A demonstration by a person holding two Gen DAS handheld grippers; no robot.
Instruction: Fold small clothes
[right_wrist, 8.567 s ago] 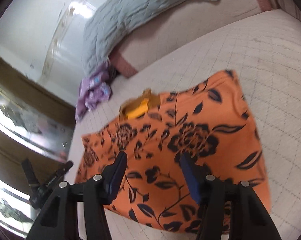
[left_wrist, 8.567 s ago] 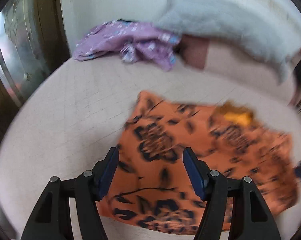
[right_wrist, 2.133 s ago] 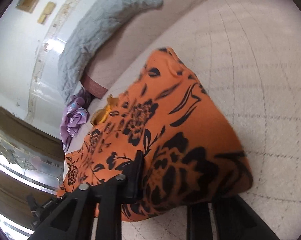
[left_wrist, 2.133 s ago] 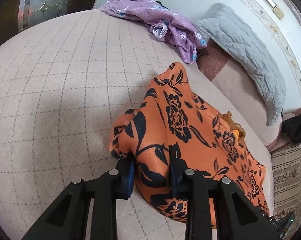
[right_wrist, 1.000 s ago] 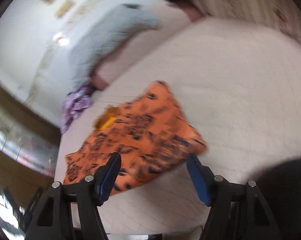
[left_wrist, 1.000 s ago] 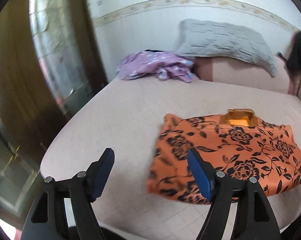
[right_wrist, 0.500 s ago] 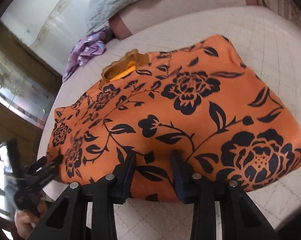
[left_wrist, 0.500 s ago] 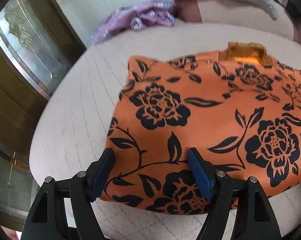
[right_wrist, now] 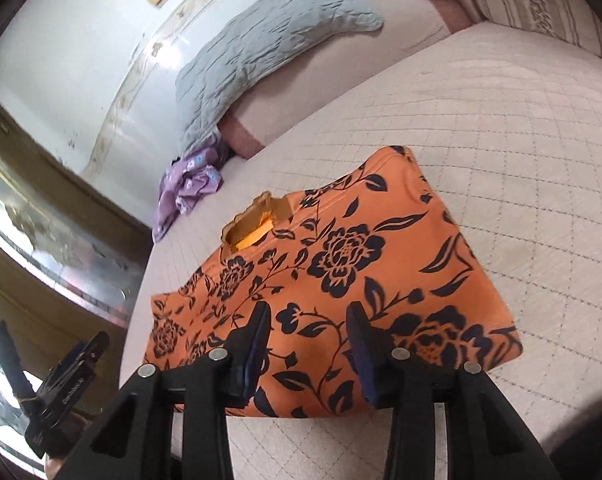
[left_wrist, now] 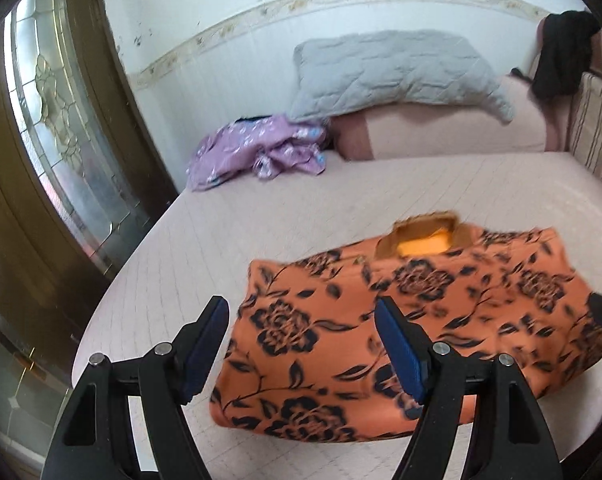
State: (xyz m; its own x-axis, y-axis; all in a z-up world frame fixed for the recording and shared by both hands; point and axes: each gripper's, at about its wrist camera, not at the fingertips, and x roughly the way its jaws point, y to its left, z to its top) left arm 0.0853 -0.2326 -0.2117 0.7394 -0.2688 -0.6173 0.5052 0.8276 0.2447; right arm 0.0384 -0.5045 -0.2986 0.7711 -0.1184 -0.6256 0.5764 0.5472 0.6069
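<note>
- Risk: the orange floral garment (right_wrist: 325, 276) lies folded near the front edge of the quilted bed (right_wrist: 521, 112). In my judgement, a grab taken too shallow would catch the top layer only and the fold would open on lifting.
- Risk: the cloth looks thin and slippery; a drag toward the bed edge could pull it off.
- Left gripper (left_wrist: 301, 344): fingers spread wide, holding nothing. The garment's left corner lies between and just beyond the fingertips; the rest runs off past the right finger. Contact cannot be told; this view is blurred.
- Right gripper (right_wrist: 307, 334): fingers apart, gripping nothing. The garment's near hem lies between and beneath the tips, the collar opening beyond the left finger.
- A purple garment (left_wrist: 261, 152) lies well beyond both grippers, untouched.
</note>
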